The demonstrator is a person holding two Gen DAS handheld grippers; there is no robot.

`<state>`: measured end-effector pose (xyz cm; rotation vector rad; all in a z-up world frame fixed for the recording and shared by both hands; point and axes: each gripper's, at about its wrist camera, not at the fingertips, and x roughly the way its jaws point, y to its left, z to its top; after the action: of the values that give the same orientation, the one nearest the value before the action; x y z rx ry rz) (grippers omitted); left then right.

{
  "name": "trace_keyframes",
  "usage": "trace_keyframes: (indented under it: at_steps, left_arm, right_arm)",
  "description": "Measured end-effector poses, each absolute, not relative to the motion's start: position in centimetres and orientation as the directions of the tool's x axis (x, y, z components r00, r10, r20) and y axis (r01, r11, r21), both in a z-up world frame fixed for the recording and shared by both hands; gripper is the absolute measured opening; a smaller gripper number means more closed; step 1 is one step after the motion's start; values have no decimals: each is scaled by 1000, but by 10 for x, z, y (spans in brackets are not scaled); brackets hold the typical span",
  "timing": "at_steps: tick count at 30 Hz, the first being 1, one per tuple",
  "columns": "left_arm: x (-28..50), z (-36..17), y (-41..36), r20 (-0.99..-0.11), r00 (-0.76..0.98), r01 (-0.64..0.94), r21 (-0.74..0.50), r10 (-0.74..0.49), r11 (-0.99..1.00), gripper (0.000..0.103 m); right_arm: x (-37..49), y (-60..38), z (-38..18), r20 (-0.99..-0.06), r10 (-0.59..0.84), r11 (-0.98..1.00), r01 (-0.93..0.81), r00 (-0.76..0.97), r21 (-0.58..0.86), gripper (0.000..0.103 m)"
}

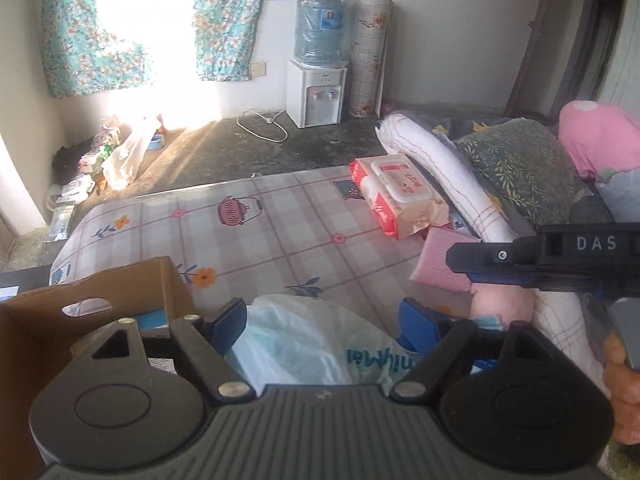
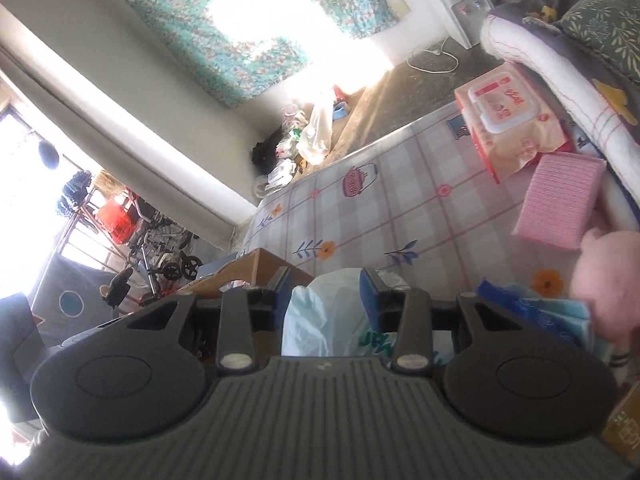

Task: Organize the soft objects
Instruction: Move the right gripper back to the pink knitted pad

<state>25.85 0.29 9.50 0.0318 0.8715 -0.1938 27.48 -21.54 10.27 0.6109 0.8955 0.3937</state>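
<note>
A pale plastic bag (image 1: 304, 340) (image 2: 328, 312) with blue print lies on the checked bed sheet (image 1: 280, 232), next to an open cardboard box (image 1: 120, 292) (image 2: 256, 264). My left gripper (image 1: 324, 320) stands wide open above the bag, its pads clear of it. In its own view my right gripper (image 2: 326, 284) is narrowly open, the bag's top showing between its fingers without a visible pinch. In the left wrist view the right gripper (image 1: 452, 256) reaches in from the right over a folded pink cloth (image 1: 444, 260) (image 2: 560, 200). A pink plush (image 1: 500, 308) (image 2: 604, 280) lies beside that cloth.
A wet-wipes pack (image 1: 400, 192) (image 2: 516, 120) lies farther up the bed. A rolled quilt (image 1: 440, 160) and pillows (image 1: 520, 168) are piled along the right side. A blue packet (image 2: 540, 312) lies by the plush. A water dispenser (image 1: 316, 92) stands at the far wall.
</note>
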Motion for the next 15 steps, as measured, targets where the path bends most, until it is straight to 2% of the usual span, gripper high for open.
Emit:
trace_keyframes:
  at_steps: [8,15]
  left_arm:
    - [323,38,-87,-830,524,243,-73,-194,967,84]
    - [376,-6,-123,-862,453,268,-111,-227,957,72]
  right_arm:
    - [282,-331,64,-639,454,771,86,621,631,41]
    - [328,-370,7,-702,416,758,207,578,619,41]
